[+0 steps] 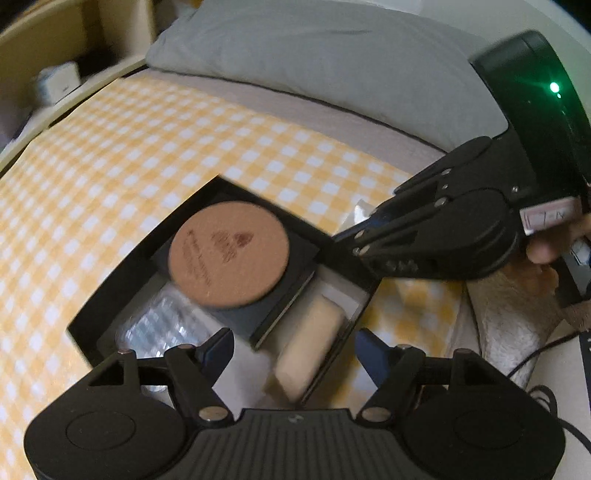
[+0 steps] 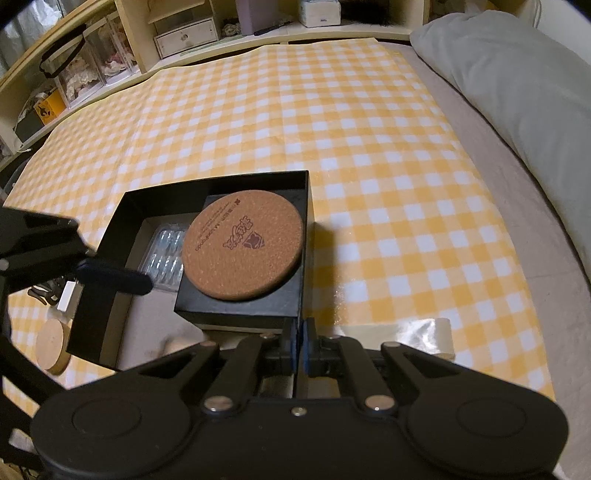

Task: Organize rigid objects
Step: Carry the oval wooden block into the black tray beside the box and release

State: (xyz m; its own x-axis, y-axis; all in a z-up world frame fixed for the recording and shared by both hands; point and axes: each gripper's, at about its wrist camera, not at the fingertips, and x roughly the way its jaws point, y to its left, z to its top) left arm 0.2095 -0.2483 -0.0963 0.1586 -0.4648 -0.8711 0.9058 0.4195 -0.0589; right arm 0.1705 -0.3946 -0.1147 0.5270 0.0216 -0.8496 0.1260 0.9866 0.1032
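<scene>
An open black box [image 1: 147, 229] [image 2: 122, 229] lies on a yellow checked cloth [image 2: 332, 110]. Inside it a round cork coaster [image 1: 229, 254] [image 2: 243, 245] rests on a smaller black box [image 1: 273, 302] [image 2: 240, 306]. Beside these are a clear blister pack [image 1: 162, 317] [image 2: 166, 258] and a blurred beige block [image 1: 314, 332] [image 2: 177, 345]. My left gripper [image 1: 293, 338] hangs open over the box's near side, above the beige block without touching it. My right gripper [image 1: 345, 240] [image 2: 300, 343] is shut on the box's wall near a corner.
A grey pillow [image 1: 314, 55] [image 2: 517, 92] borders the cloth on one side and cluttered shelves [image 2: 184, 33] on the far side. A wooden disc [image 2: 51, 347] and a clear roll [image 2: 432, 336] lie on the cloth near the box. A hand [image 1: 546, 251] holds the right gripper; cables [image 1: 546, 369] trail below.
</scene>
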